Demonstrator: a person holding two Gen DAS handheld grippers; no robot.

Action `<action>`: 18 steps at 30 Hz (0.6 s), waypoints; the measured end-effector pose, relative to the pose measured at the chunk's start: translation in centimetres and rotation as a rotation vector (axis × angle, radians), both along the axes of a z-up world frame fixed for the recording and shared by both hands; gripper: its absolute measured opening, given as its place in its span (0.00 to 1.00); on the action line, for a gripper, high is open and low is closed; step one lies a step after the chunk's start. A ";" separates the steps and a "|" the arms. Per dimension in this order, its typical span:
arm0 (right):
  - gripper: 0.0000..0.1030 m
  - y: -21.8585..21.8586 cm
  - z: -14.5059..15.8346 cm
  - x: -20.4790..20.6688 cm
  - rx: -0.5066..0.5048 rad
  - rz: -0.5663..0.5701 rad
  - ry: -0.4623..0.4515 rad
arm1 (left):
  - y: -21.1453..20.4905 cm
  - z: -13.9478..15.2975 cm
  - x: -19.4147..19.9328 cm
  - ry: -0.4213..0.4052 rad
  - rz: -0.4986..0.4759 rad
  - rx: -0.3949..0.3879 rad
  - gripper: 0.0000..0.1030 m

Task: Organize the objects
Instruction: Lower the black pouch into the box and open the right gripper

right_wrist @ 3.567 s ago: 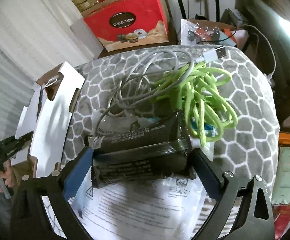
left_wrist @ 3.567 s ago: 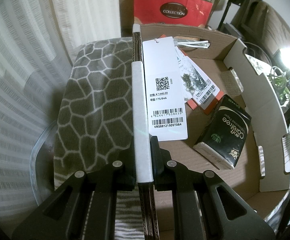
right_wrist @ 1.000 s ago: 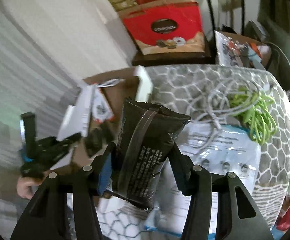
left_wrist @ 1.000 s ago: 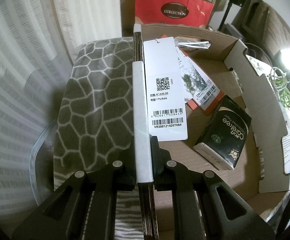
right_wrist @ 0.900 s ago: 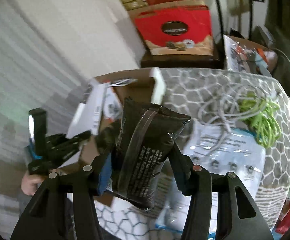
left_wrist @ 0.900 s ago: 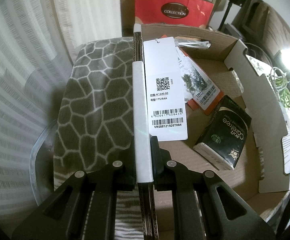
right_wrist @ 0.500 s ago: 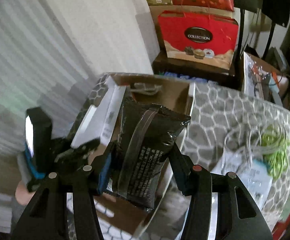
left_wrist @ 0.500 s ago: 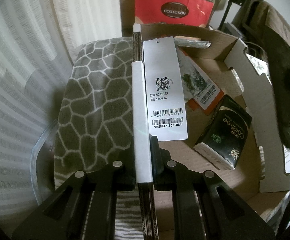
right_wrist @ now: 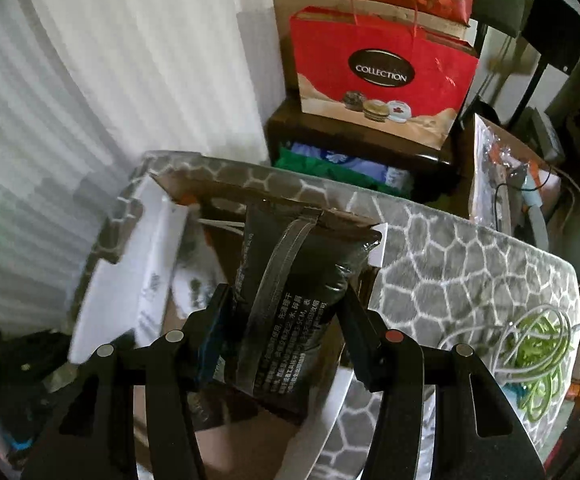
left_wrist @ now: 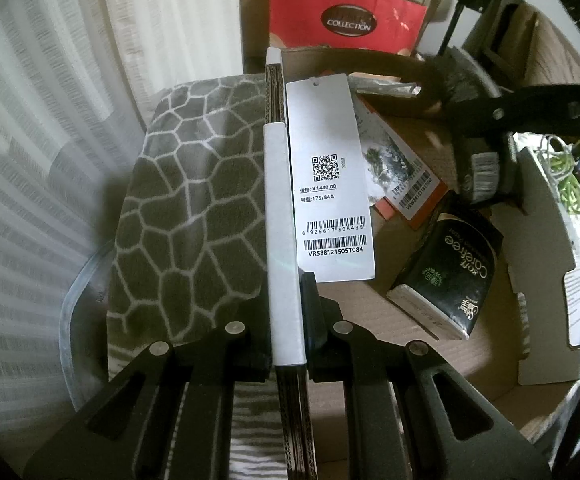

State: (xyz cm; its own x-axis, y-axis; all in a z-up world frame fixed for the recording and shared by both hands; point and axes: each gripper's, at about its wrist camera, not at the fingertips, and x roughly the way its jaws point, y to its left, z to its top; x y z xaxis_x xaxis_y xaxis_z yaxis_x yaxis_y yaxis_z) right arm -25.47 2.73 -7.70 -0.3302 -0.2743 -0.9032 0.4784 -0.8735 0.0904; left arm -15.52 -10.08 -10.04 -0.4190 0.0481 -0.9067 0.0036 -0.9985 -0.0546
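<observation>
Tags [left_wrist: 332, 184], tissue pk [left_wrist: 450, 272] in box [left_wrist: 546, 216] (cables [right_wrist: 538, 344] beside).

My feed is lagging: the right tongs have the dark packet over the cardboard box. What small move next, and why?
Probably lower the right tongs a little and then open. They are shut on the dark packet, which hangs over the open cardboard box, while the left tongs pinch the box's wall to steady it. Bare floor shows beside the tissue pack.

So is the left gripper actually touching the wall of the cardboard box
Touching. In the left wrist view the left gripper is shut on the cardboard box's wall, with both fingers pressed against the white-edged wall from either side.
</observation>
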 end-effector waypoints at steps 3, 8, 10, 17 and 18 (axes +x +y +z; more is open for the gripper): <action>0.57 -0.2 -0.6 -0.2 0.007 -0.001 -0.005 | 0.0 0.0 0.0 0.000 0.000 -0.001 0.11; 0.66 0.0 0.4 0.5 -0.006 0.007 0.029 | 0.0 0.0 0.0 0.000 0.000 -0.001 0.11; 0.69 0.2 1.1 0.6 -0.010 -0.004 0.050 | -0.1 0.0 0.0 0.000 0.001 -0.001 0.11; 0.69 2.6 3.4 1.6 -0.057 -0.017 0.053 | -0.1 0.1 0.0 0.000 0.000 -0.003 0.11; 0.69 3.1 3.7 1.8 -0.061 -0.018 0.054 | -0.1 0.0 0.0 -0.001 0.000 -0.001 0.11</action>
